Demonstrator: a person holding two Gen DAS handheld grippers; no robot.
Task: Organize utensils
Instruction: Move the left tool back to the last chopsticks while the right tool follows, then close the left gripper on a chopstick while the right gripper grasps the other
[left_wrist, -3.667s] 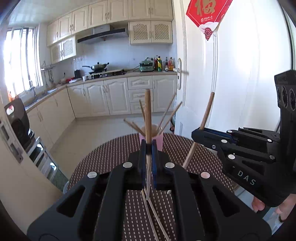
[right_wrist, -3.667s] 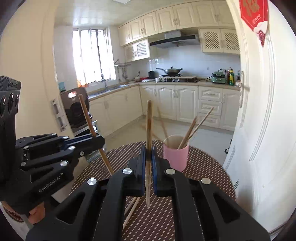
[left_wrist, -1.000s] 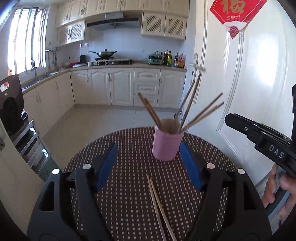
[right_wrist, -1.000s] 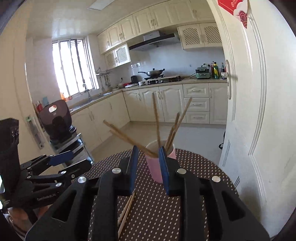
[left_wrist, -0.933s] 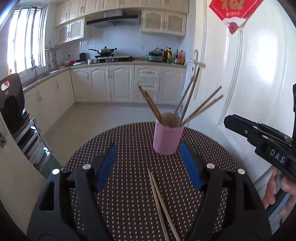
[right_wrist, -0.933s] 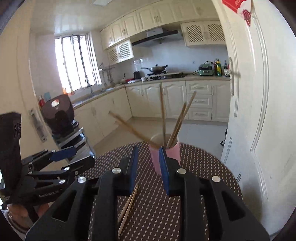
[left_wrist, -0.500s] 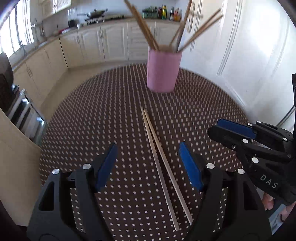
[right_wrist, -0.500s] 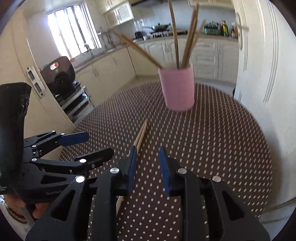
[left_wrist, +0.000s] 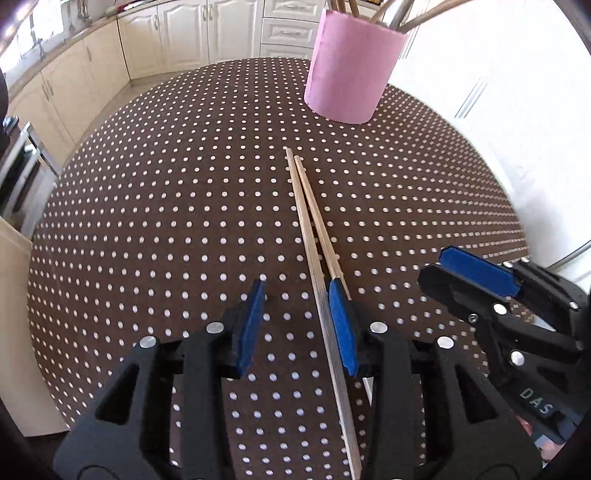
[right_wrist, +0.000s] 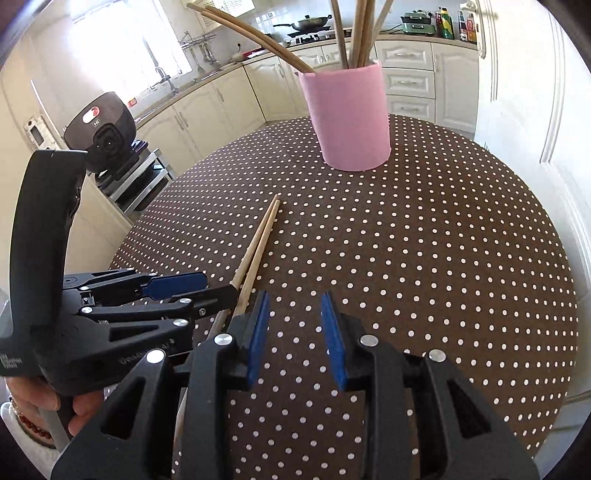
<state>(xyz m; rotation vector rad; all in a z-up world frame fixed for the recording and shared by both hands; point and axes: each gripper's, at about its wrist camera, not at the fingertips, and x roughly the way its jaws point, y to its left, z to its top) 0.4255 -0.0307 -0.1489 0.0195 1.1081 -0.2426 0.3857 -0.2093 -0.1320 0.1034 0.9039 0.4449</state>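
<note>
Both grippers have come down from the pink cup to two chopsticks lying on the table; left gripper fingers are closing around one, not yet pinching, right gripper fingers are opening, empty, and next must pinch and lift.

View from above a round counter covered in brown cloth with white dots. Two wooden chopsticks lie side by side, touching, pointing toward a pink cup at the far edge that holds more chopsticks. The left gripper hangs low over the pair, its blue-padded fingers closing; one chopstick lies between them, just beside the right pad, the other passes under that finger. The right gripper sits at the right edge. Cream cabinets stand behind.
</note>
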